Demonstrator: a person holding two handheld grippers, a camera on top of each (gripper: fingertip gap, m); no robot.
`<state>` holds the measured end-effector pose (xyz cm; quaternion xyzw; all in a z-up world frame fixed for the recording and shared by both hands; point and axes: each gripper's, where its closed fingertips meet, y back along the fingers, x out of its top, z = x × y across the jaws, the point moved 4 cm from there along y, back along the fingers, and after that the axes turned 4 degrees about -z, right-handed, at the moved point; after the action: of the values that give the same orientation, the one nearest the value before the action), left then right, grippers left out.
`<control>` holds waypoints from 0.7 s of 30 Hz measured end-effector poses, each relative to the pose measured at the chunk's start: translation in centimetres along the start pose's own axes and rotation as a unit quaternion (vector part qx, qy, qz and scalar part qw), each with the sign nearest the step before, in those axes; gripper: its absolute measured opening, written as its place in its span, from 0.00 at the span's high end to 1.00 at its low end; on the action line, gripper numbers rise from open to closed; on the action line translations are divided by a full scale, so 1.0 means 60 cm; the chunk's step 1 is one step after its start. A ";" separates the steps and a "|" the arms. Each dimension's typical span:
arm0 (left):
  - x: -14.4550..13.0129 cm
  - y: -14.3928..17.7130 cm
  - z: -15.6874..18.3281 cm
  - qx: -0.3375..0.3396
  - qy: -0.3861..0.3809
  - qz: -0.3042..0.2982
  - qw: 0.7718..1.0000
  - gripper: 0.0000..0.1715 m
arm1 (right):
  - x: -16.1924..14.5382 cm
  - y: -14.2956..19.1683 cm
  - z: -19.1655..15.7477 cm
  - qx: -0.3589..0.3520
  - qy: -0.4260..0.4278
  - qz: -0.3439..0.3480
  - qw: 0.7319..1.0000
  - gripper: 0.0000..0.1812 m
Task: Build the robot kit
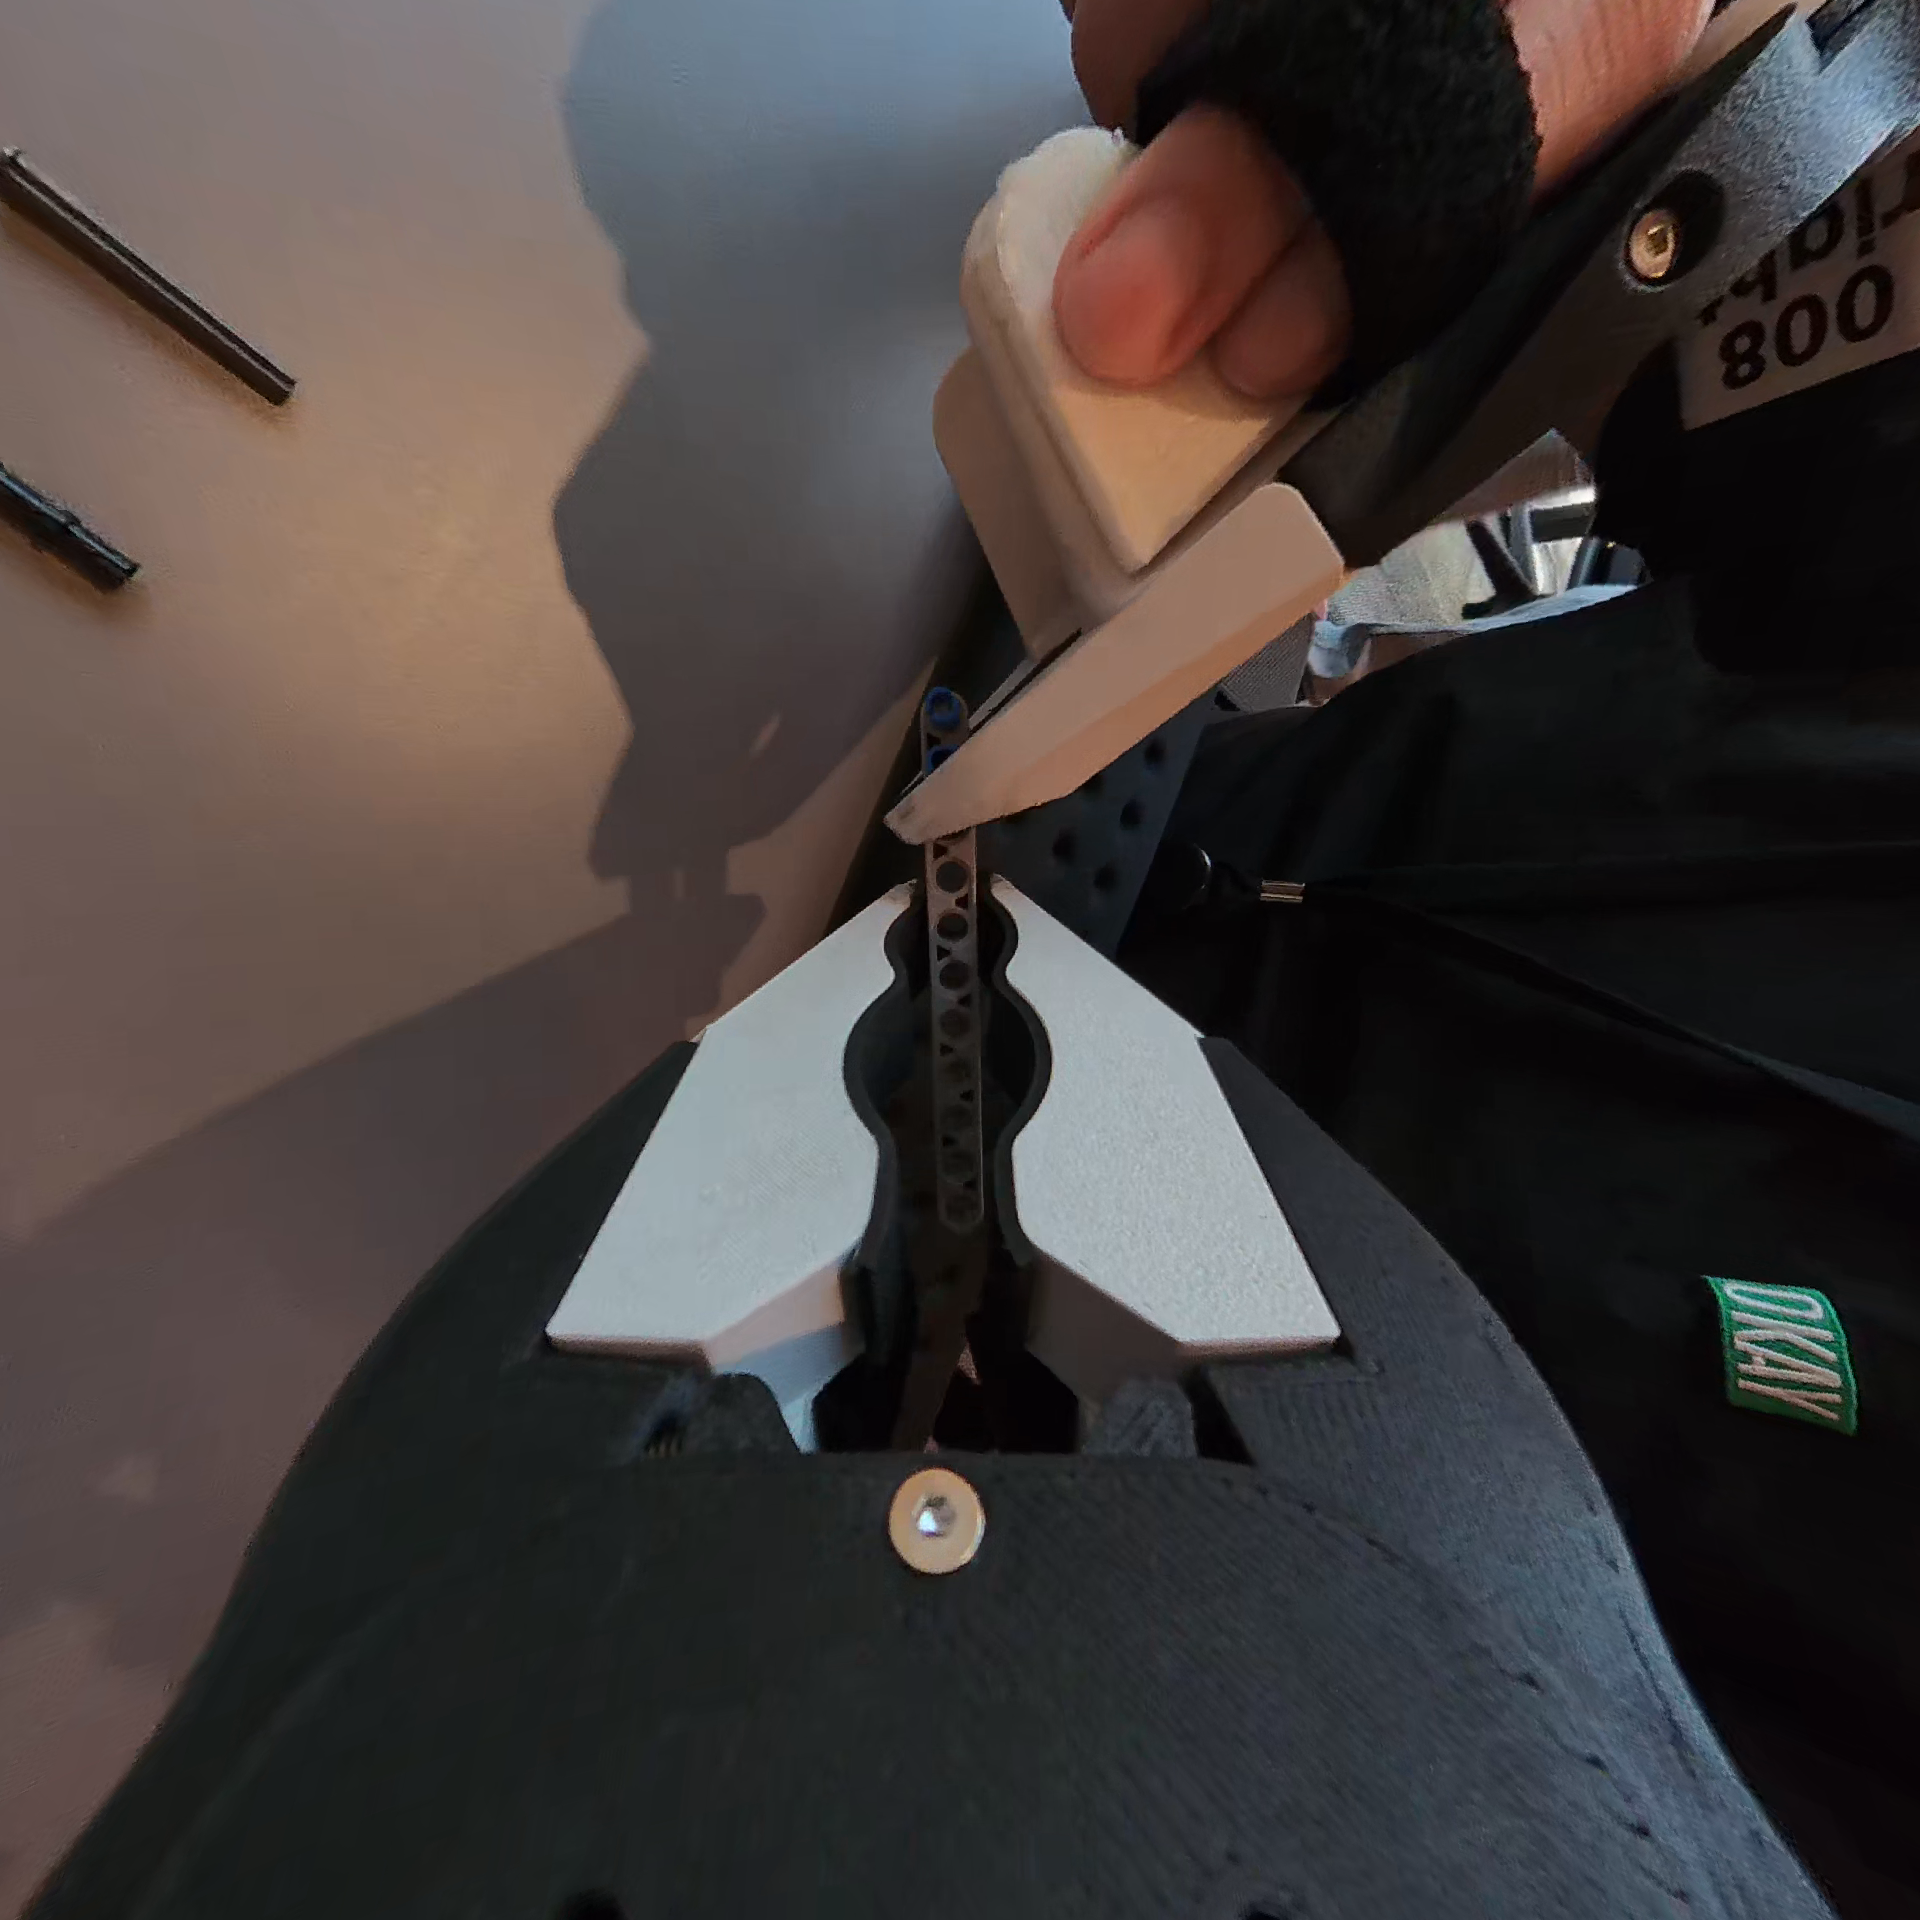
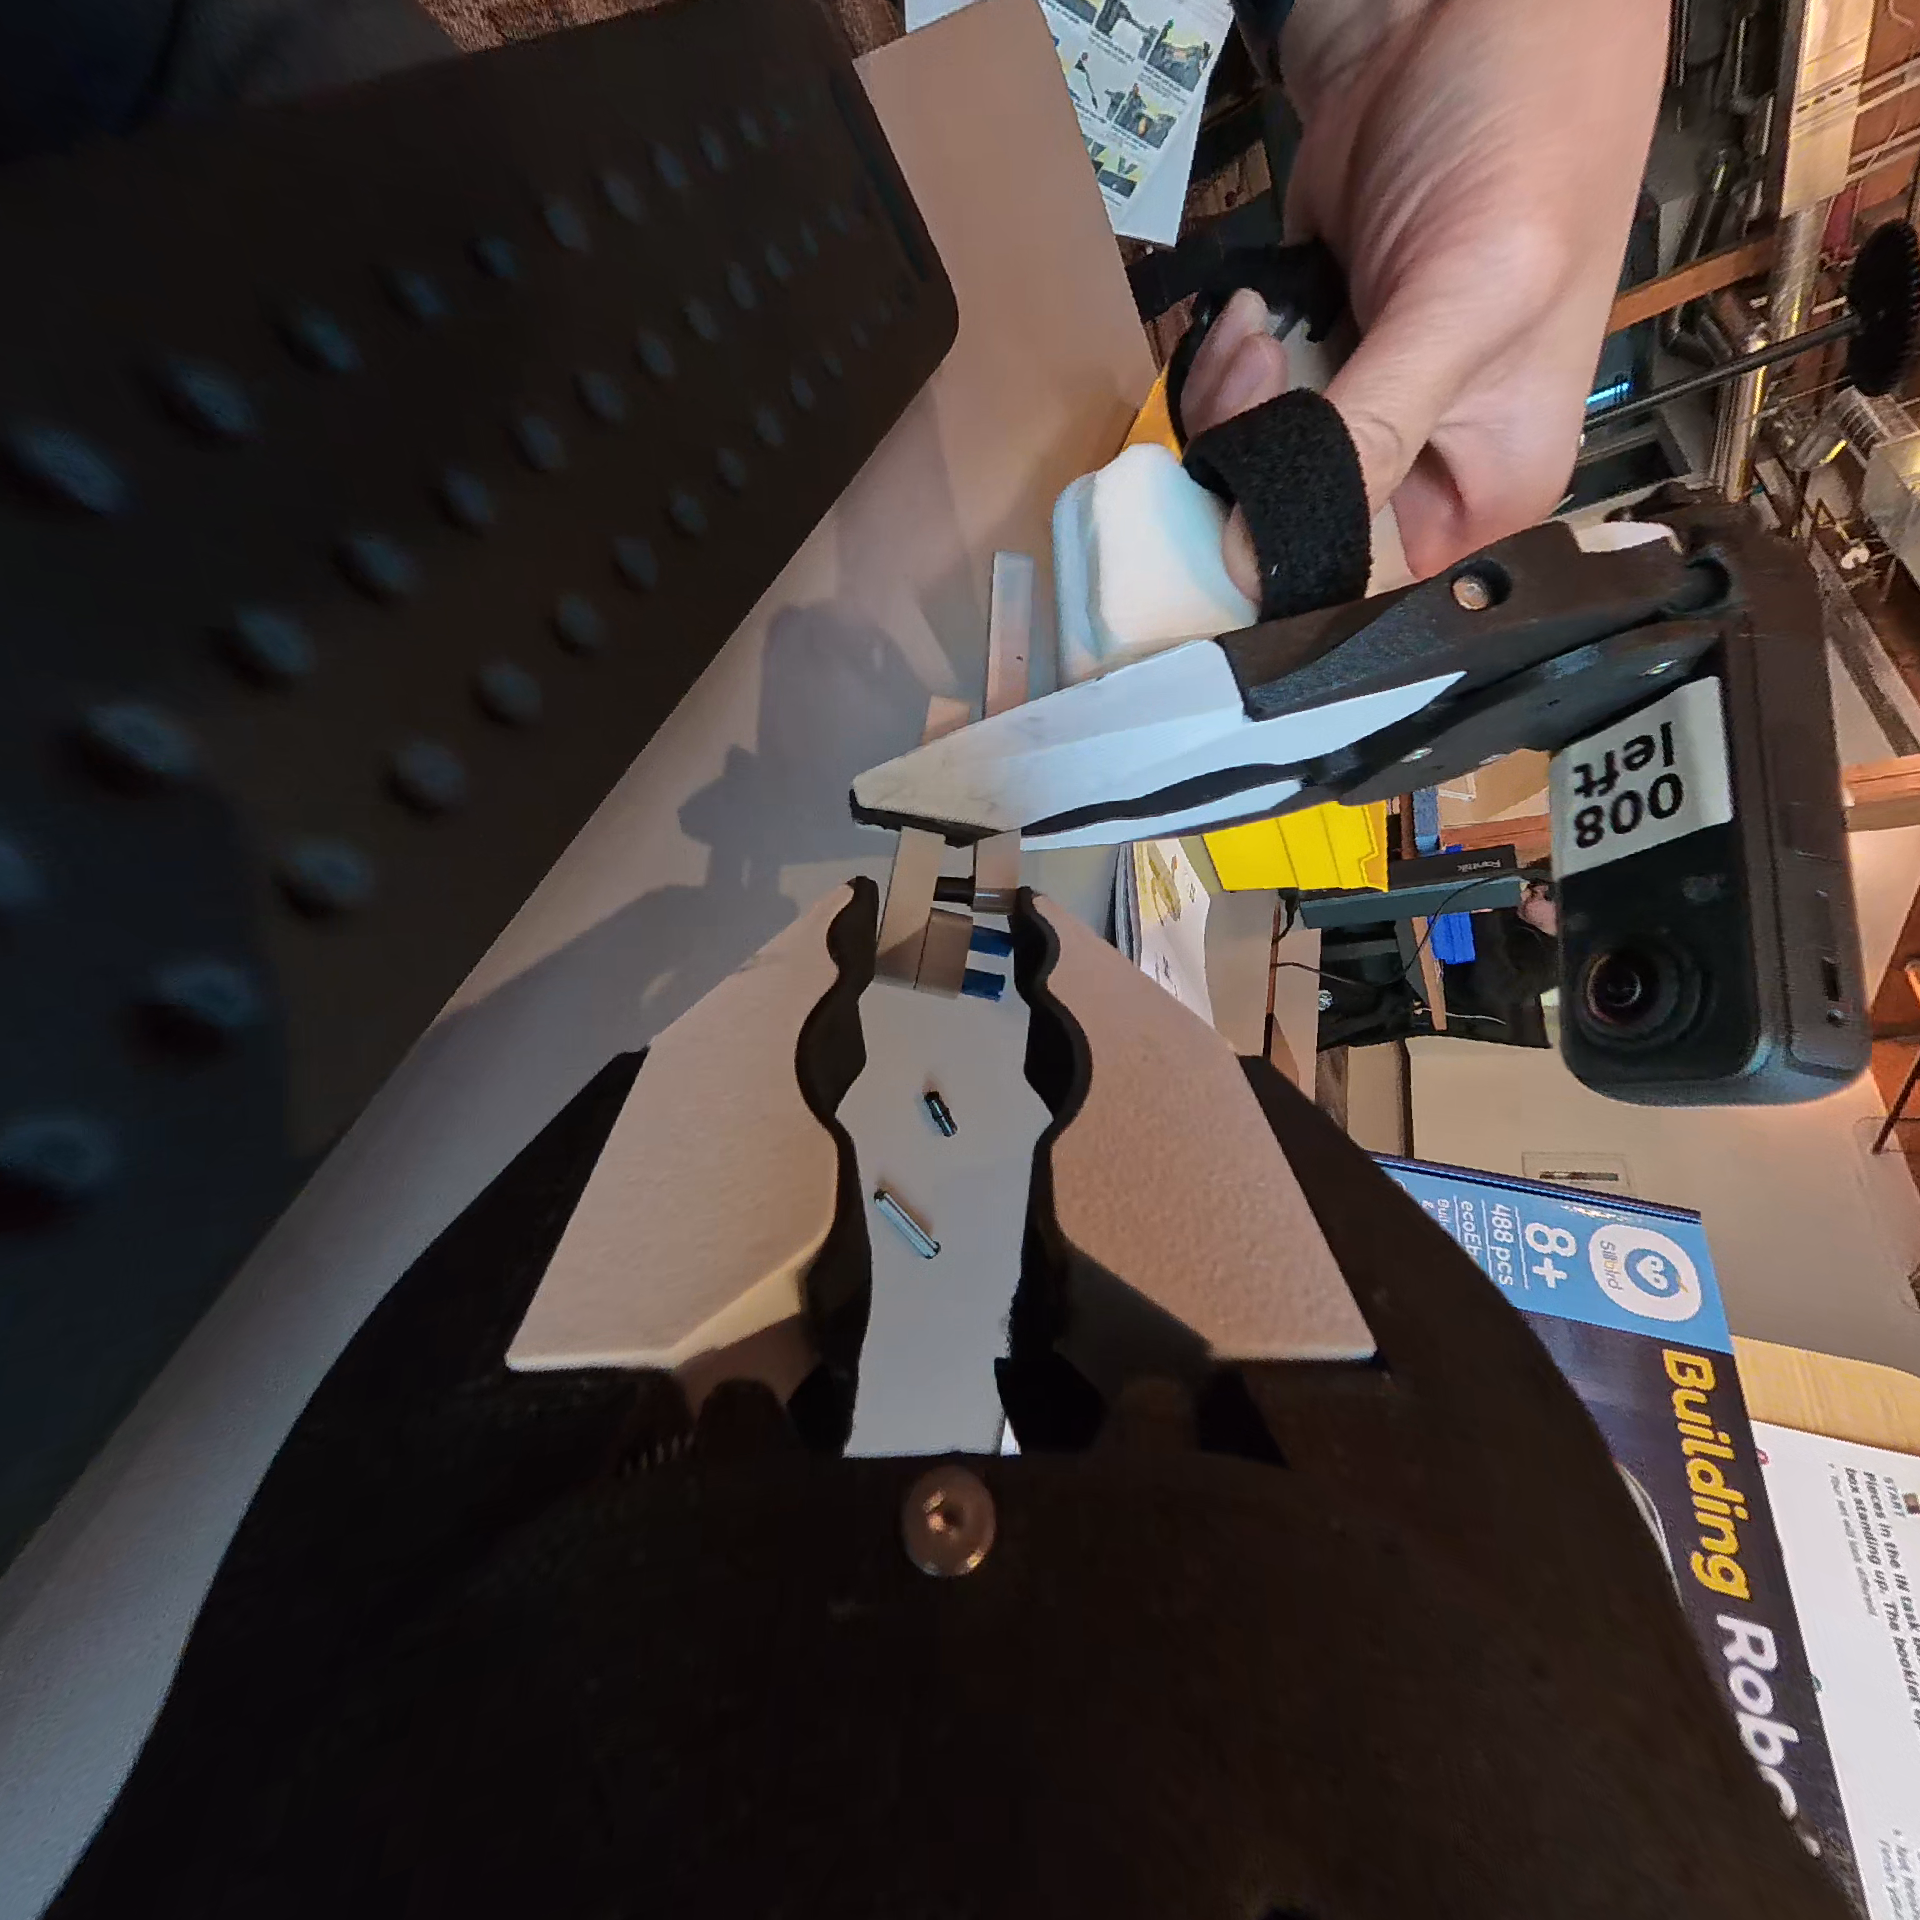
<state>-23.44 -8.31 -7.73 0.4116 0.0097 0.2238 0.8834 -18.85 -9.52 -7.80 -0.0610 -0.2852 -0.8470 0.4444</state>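
Observation:
My left gripper [image 1: 954,888] is shut on a long grey beam with holes [image 1: 956,1039] that runs forward between its white fingers. Blue pins [image 1: 940,717] stick out at the beam's far end. In the right wrist view the left gripper [image 2: 883,810] comes in from the right and holds the grey beams [image 2: 912,904] upright above the table. My right gripper [image 2: 940,899] brackets the beam end from both sides. One finger lies against the grey beam, the other against the blue pins [image 2: 982,966]. A short black pin [image 2: 951,890] joins the beams. The right gripper [image 1: 914,826] also shows in the left wrist view, tips on the beam.
Two black axles [image 1: 145,281] [image 1: 62,530] lie on the beige table [image 1: 312,727]. A small black pin [image 2: 940,1112] and a grey pin [image 2: 906,1224] lie under my right gripper. A dark perforated board [image 2: 416,468] is at the left. A blue box [image 2: 1621,1351] and a yellow bin [image 2: 1299,842] are at the right. Both grippers' tips are close together, under 4 cm apart. My right gripper's tips are some 12 cm from the grey pin [image 2: 906,1224]. Look for it in the left wrist view [image 1: 144,296] too.

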 end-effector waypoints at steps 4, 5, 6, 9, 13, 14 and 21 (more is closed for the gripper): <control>0.003 0.002 0.003 0.041 -0.025 -0.010 0.999 0.97 | -0.001 0.002 0.002 -0.004 0.005 -0.005 1.000 0.87; 0.004 0.002 0.005 0.050 -0.032 -0.014 0.998 0.97 | 0.001 0.004 0.003 -0.007 0.008 -0.003 1.000 0.87; 0.004 0.003 0.008 0.055 -0.036 -0.018 0.998 0.97 | 0.003 0.006 0.003 -0.012 0.013 0.000 1.000 0.87; 0.005 0.008 0.012 0.055 -0.041 -0.016 0.998 0.97 | 0.005 0.009 0.007 -0.027 0.020 0.000 0.999 0.87; 0.006 0.016 0.012 0.053 -0.041 -0.005 0.998 0.97 | 0.006 0.009 0.013 -0.057 0.043 -0.012 0.997 0.87; 0.006 0.017 0.014 0.051 -0.042 -0.003 0.998 0.97 | 0.007 0.010 0.013 -0.063 0.047 -0.011 0.997 0.87; 0.008 0.030 0.021 0.025 -0.042 0.021 0.999 0.97 | 0.012 0.017 0.023 -0.088 0.041 -0.004 0.995 0.87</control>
<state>-23.48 -8.01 -5.52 0.4428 -0.0305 0.2244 0.8675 -18.68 -9.73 -5.94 -0.0636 -0.1914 -0.8723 0.4454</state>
